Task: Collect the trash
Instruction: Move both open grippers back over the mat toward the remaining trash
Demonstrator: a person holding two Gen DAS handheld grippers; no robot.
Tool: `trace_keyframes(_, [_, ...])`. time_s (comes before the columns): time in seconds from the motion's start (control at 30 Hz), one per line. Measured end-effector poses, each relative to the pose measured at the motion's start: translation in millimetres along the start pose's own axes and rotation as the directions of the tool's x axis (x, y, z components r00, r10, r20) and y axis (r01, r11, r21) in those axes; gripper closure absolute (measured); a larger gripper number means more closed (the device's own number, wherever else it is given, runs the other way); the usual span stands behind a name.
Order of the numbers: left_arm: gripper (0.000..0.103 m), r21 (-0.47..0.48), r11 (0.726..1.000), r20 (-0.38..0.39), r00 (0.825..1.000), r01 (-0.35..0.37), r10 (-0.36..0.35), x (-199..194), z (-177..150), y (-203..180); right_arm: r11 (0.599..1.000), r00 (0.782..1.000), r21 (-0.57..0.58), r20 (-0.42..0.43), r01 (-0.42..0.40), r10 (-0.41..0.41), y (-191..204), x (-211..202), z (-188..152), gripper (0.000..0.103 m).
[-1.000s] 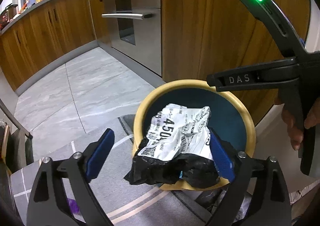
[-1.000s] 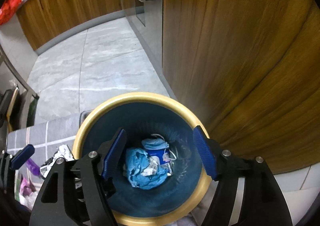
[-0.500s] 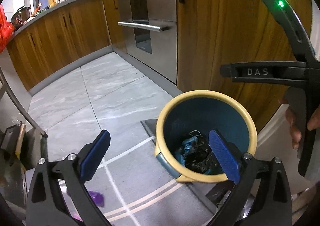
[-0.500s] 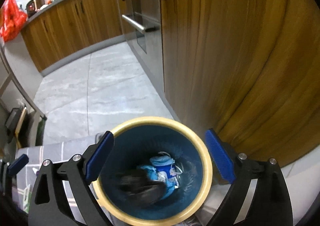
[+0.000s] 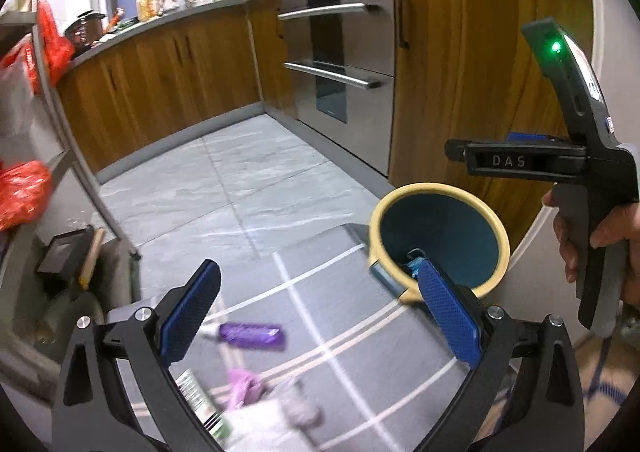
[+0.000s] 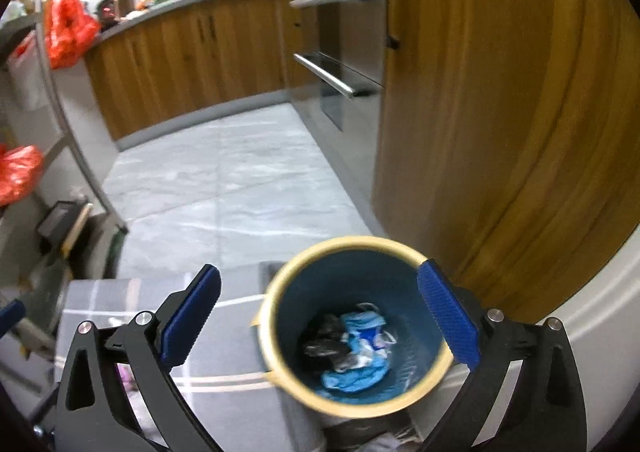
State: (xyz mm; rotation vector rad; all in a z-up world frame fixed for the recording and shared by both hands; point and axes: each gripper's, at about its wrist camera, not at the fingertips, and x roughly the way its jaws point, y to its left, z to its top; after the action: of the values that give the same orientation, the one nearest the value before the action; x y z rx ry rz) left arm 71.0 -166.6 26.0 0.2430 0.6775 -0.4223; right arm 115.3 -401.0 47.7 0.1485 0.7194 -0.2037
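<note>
A round bin with a yellow rim (image 5: pixel 500 236) and a blue inside stands on the floor by a wooden cabinet. In the right wrist view the bin (image 6: pixel 280 288) holds blue masks and a black and white wrapper (image 6: pixel 328 344). My left gripper (image 5: pixel 316 308) is open and empty, above a grey checked mat (image 5: pixel 352 340) left of the bin. On the mat lie a purple tube (image 5: pixel 252 334), a pink scrap (image 5: pixel 244 388) and a green and white packet (image 5: pixel 200 400). My right gripper (image 6: pixel 320 320) is open and empty above the bin; its body shows in the left wrist view (image 5: pixel 584 156).
Wooden cabinets (image 5: pixel 160 72) and a steel oven (image 5: pixel 344 64) line the far side of a grey tiled floor (image 5: pixel 240 188). A metal rack with red bags (image 5: pixel 24 192) stands at the left. A wooden cabinet wall (image 6: pixel 500 112) rises right behind the bin.
The black and white wrapper dropped from my left gripper into the bin. Both grippers then rose and pulled back from the bin; the left one swung left over the mat.
</note>
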Motion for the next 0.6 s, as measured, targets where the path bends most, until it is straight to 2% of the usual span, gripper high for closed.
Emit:
trace_keyframes(0.1, [0.006,-0.027,1.0,-0.002,1.0,-0.014,0.014,-24,-16,19,0.999,0.998,-0.045,0.055,-0.026,0.028,26,-21,-9,0.005])
trace_keyframes(0.3, [0.006,-0.146,0.985,-0.01,0.996,-0.091,0.09,-48,-50,64,0.986,0.998,-0.16,0.038,-0.048,0.055,87,-35,-42,0.005])
trace_keyframes(0.43, [0.006,-0.226,0.966,-0.003,0.992,-0.127,0.13,-54,-65,93,0.976,0.997,-0.203,-0.009,-0.074,0.074,119,-33,-66,0.005])
trace_keyframes(0.6, [0.006,-0.295,0.935,-0.049,0.981,-0.195,0.188,-57,-85,128,0.971,0.99,-0.203,-0.084,-0.126,0.111,142,-20,-92,0.005])
